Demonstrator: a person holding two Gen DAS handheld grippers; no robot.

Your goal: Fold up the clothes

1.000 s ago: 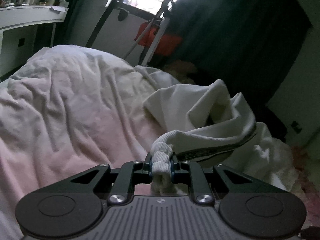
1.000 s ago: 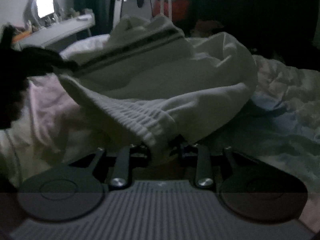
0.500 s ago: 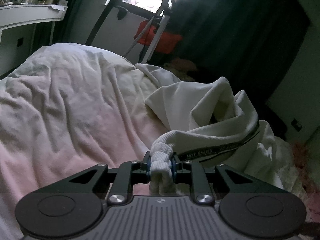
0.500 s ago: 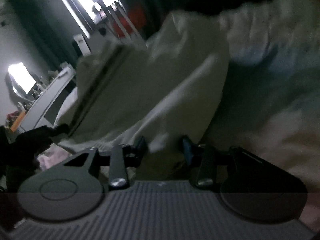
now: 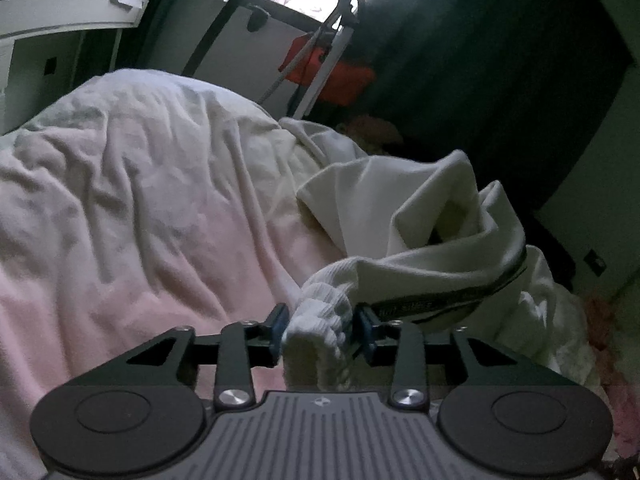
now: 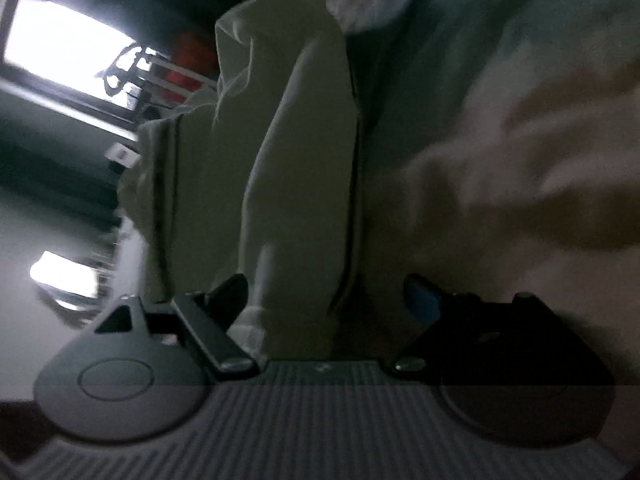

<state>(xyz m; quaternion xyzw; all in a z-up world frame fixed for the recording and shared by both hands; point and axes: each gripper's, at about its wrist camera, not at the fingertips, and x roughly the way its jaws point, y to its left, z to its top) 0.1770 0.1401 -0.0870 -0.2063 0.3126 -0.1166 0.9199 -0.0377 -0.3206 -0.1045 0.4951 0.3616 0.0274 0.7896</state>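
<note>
Now letting go on both sides, left gripper opening around the ribbed cuff, right gripper spreading wide off the cream sweatshirt slumped at two o'clock on the bed, risking collapsed, bunched folds.

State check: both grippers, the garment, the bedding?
left gripper: opening, ribbed cuff between fingers, pads loosening
right gripper: opening wide, cloth between fingers, not pinched
white garment: crumpled, unfolded, on bed
pink blanket: wrinkled, spread over bed
</note>
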